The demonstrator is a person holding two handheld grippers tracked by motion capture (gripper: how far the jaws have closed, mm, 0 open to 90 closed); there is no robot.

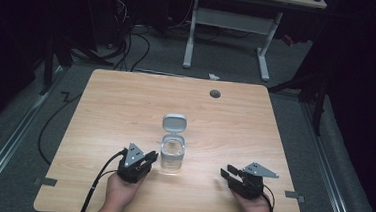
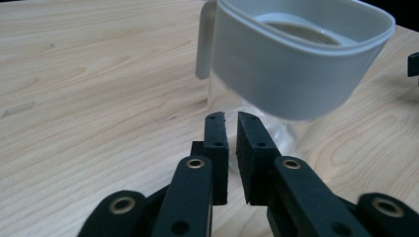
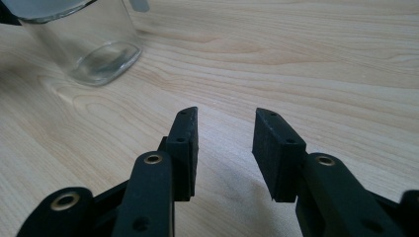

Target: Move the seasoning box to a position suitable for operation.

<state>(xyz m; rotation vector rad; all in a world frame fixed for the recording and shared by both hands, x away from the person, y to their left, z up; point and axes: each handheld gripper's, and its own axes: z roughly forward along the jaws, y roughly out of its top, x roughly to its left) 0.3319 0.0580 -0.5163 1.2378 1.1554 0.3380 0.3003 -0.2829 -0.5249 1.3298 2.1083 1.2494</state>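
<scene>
Wood table [image 1: 126, 96] in a dark room holds a clear jar [image 1: 172, 157]; left gripper [image 1: 151, 158] slightly parted, right gripper [image 1: 227, 172] open, both empty.

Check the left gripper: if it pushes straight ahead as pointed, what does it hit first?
Most likely the clear container: the left gripper points at its lower glass wall, under the grey collar. Depth is unclear, but nothing lies between.

Clear glass jar [image 1: 172, 157] with squarish, rounded-cornered body and thick transparent base, standing upright near the middle of the wooden table [image 1: 105, 110], toward its near edge. Topped by a pale grey plastic collar, wider than the glass. Hinged grey lid [image 1: 174, 122] flipped open, lying back behind the collar on the far side. Inside looks empty.
</scene>
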